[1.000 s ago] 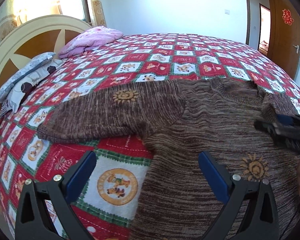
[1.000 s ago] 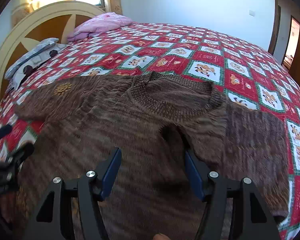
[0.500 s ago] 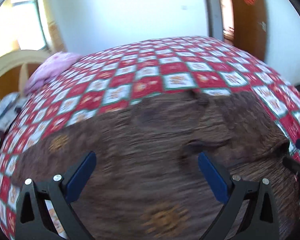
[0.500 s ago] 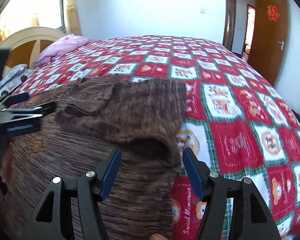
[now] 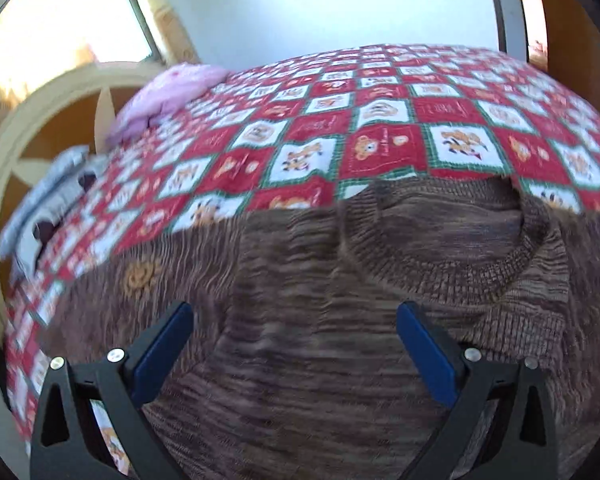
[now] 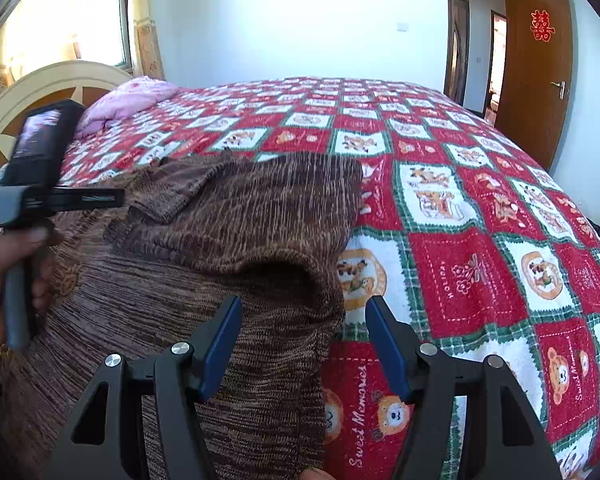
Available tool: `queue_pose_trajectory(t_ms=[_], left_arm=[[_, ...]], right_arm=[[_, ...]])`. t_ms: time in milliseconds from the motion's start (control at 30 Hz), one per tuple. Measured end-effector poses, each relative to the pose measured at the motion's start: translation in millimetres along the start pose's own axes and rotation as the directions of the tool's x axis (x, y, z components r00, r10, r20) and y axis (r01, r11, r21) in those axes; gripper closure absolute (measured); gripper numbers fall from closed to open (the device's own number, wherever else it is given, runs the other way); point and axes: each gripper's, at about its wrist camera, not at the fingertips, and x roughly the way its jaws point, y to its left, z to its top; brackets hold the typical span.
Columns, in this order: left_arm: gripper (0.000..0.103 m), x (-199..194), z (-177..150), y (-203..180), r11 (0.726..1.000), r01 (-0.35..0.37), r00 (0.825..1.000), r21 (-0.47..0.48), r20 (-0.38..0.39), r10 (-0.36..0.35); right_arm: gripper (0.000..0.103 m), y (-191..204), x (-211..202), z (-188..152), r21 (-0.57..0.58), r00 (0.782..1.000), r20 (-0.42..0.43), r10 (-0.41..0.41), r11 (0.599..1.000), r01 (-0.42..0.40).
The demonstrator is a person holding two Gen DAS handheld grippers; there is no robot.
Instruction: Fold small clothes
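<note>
Between the right gripper's spread, empty fingers sits the folded sleeve's cuff — left gripper gapes over the sweater too. Next up, probably the other sleeve.

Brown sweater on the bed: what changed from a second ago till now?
Both tools slid right over the sweater: the left tool from the spread sleeve to the collar, the right tool from the collar to the folded edge. Nothing was grabbed or dropped. Both stay open; the sweater lies unchanged.
</note>
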Motion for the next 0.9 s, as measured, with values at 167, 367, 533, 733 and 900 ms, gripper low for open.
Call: queue_pose_trajectory(t_ms=[167,367,533,733,900], left_arm=[[0.0,-36,-14,-31,0.991,0.071,0.992,0.112,0.096,-0.082],[0.0,-36,-8,-107,0.937,0.005,0.989,0.35,0.136,-0.056],[0.0,-2,28,-64,0.97,-0.163,0.981,0.181,0.13,0.141],[0.0,1,26,-3,0.996,-0.069,0.997,0.052,0.046,0.067],[0.0,-27,4,-45,0.979,0.0,0.993,0.203,0.115,-0.024]], right_arm=[[0.038,3,3,-2,-0.012,1.0,-0.022,-0.015,1.0,0.015],[0.035,-1,8,-4,0.007,0.999,-0.049,-0.006,1.0,0.007],[0.035,0,8,-4,-0.001,0.999,-0.049,-0.004,1.0,0.004],[0.035,7,16,-7,-0.024,0.996,-0.091,-0.012,1.0,0.01],[0.033,6,15,-7,-0.022,0.996,-0.086,-0.019,1.0,0.017]])
